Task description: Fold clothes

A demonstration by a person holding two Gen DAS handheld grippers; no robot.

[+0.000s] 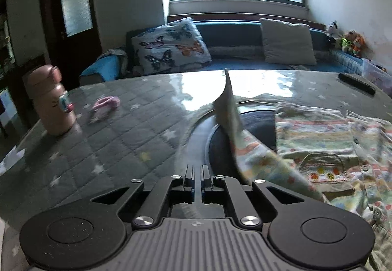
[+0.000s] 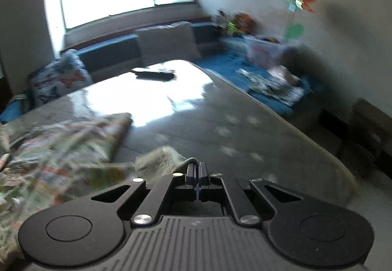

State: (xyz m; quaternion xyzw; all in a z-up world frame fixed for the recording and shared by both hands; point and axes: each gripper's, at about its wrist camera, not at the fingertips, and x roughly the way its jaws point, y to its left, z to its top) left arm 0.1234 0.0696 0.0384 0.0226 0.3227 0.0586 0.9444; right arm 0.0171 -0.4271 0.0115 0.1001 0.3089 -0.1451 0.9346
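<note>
We hold two grippers over a glossy surface (image 1: 103,129) covered by a quilted grey cloth with pale stars under a clear, reflective sheet.

The left gripper (image 1: 196,173) has its jaws pressed together, with nothing visibly caught between them. Just to its right, a flap of the patterned garment (image 1: 318,129) stands up in a thin curved sheet, rising ahead of the gripper to a point. The rest of the garment lies further right, partly flattened, with one squared folded edge. It is soft, light cotton printed in pale green, orange and red stripes, with small buttons and a stitched pocket.

The right gripper (image 2: 197,171) has its jaws pinched shut on a bunched corner of the same garment, which spreads out to its left in loose, blurred folds. The blur suggests quick motion.

What could go wrong: the raised flap is limp and unsupported, so it may flop back or land crooked, leaving an uneven fold. The slick sheet gives the fabric little grip, so a pull from the right gripper could drag the whole garment and undo the squared edge. The pinched corner is small and could slip free.

Far left of the left gripper stands a pink bottle (image 1: 52,102), a knock hazard in a wide sweep.
</note>
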